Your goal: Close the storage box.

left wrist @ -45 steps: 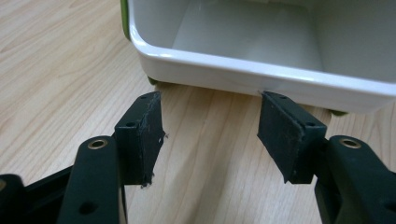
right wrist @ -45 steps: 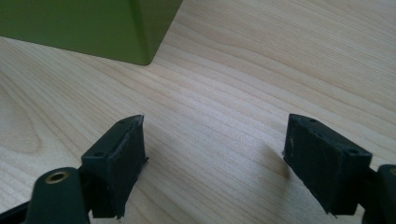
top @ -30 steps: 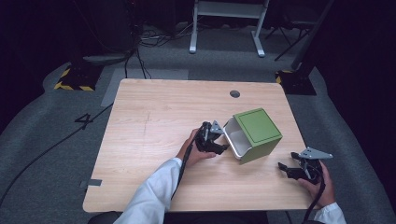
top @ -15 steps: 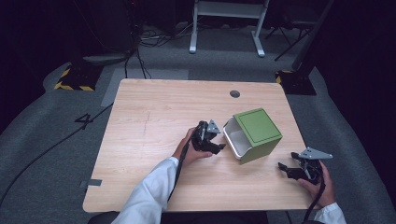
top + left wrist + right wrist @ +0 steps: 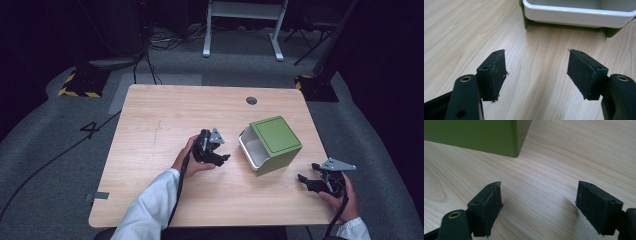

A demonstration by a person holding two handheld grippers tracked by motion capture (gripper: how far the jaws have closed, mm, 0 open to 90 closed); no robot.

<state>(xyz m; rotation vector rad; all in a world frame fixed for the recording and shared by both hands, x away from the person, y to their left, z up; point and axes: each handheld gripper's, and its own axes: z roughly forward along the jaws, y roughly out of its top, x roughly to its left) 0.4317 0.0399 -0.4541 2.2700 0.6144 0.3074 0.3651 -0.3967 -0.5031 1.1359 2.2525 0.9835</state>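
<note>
Table (image 5: 150, 125): pale wood, spanning the centre of the high view. Box (image 5: 272, 144): green, lying on its side right of centre, its white-lined mouth facing frame left; the white rim runs along the top of the left gripper view (image 5: 579, 15), and a green corner sits upper left in the right gripper view (image 5: 486, 137). Left gripper (image 5: 222, 150): jaws wide, empty, now drawn back a little leftward from the mouth it stood closer to a second ago, suggesting a release or a re-approach. Right gripper (image 5: 306, 181): lower right, jaws wide, empty, unmoved, well apart from the box.
</note>
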